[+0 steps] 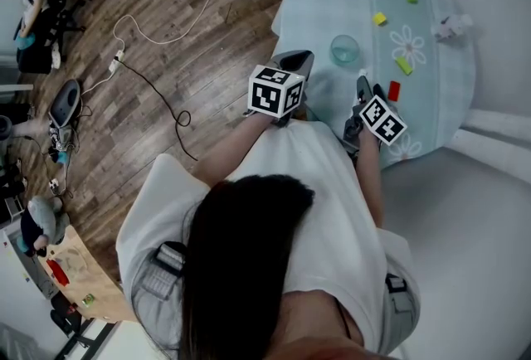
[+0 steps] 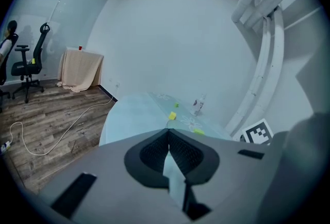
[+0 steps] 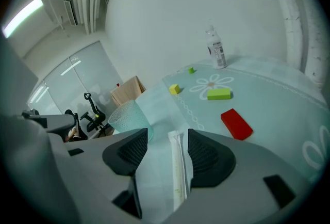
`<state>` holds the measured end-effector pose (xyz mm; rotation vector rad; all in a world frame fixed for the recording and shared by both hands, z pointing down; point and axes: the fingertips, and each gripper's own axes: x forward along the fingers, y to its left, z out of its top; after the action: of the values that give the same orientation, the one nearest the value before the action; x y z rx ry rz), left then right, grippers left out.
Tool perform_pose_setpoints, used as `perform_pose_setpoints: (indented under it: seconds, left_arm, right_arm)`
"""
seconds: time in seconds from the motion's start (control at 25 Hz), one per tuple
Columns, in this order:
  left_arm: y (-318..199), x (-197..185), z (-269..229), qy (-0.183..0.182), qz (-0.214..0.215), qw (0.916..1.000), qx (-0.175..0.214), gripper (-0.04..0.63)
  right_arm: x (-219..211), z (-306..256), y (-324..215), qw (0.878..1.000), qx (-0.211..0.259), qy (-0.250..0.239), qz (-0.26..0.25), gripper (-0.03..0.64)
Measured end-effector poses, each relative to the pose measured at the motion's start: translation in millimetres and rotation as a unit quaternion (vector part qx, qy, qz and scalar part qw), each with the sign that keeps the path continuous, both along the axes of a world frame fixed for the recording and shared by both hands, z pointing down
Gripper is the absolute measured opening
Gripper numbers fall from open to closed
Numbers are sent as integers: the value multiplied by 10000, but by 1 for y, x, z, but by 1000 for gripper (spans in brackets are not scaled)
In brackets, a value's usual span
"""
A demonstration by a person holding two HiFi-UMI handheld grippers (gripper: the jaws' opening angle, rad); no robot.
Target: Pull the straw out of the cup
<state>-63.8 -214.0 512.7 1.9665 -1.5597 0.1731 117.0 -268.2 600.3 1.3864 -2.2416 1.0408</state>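
**Now: straw out of the cup, right tongs released**

Nearest to me, the right tongs [image 3: 166, 138] stand wide apart, and the straw [image 3: 178, 166], in its pale paper sleeve, shows lengthwise in the gap between them. Neither pad presses on it. It looks to be lying flat on the surface [image 3: 278, 114], a little closer to the right-hand pad, so I read it as set down rather than held. The left tongs [image 2: 168, 132] are clenched tip to tip with nothing between them, hovering near the surface's edge and taking no part.

Just beyond the right tongs, off to their left, the textured cup [image 3: 129, 117] stands upright, and I see no straw in it. So I judge the pulling-out done and the set-down as the step in hand.

Next, I'd back the right tongs up and away with the jaws kept wide, so that neither pad drags the light straw or nudges the cup.

Further out lie a red block [image 3: 236, 124], a green block [image 3: 218, 94] and a yellow block [image 3: 175, 89], with a small bottle [image 3: 217, 48] at the far rim.
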Motion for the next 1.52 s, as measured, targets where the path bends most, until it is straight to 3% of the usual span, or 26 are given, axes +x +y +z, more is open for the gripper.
perform_pose_setpoints:
  seconds: [0.56,0.84,1.08,1.52]
  left_arm:
    - [12,27,5,-21,288,9996,-46,11]
    - [15,38,11,56,448,9989,-92,11]
    - [16,49,15,80,613,9980,-131,11]
    - [27,68,20,78,856,9961,-188,11]
  right_arm:
    - [10,-65,7,9955,719,-611,-59,222]
    - [16,-73,19,9951,864,-460,-144,222]
    - [29,-80,28,9935,932,-651,75,221]
    - [31,-102,47,9846,1516,-871,63,216]
